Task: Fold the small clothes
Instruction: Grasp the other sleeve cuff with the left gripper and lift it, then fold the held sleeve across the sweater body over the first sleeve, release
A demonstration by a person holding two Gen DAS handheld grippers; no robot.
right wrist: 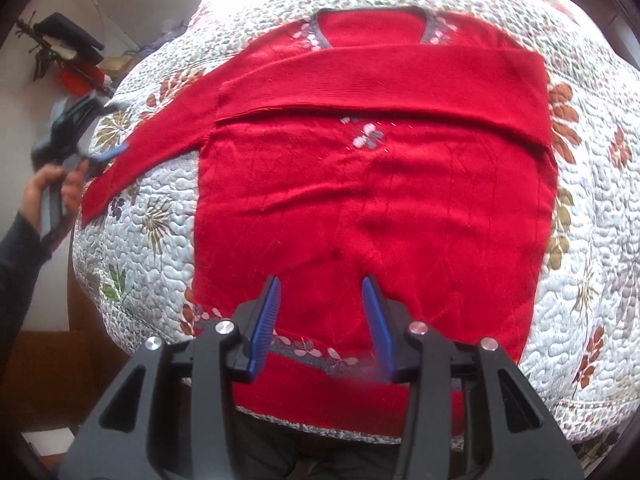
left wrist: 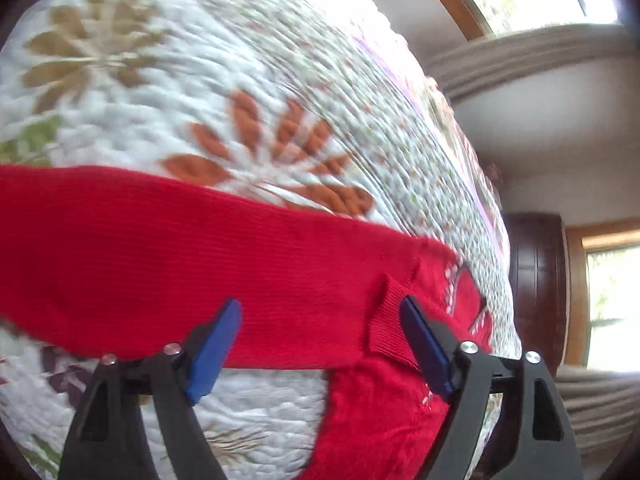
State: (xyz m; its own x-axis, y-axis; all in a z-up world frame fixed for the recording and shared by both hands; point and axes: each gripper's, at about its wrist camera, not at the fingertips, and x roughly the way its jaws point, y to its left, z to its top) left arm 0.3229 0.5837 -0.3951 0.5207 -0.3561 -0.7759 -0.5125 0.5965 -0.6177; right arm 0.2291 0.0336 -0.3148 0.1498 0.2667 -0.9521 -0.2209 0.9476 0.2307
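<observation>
Right wrist view: floral quilt [right wrist: 580, 208] is covered at centre by red sweater [right wrist: 372, 200]; bare quilt is seen at 3 o'clock. Right gripper [right wrist: 322, 320] and left gripper [left wrist: 320, 340] are spread, nothing pinched.

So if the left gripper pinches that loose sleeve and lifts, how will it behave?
Likely floppy: the red knit sleeve lies limp on the quilt and would droop either side of the open left gripper. Probably light, being thin knit. It may drag on the quilt's puckered surface, and could tug the sweater body.
</observation>
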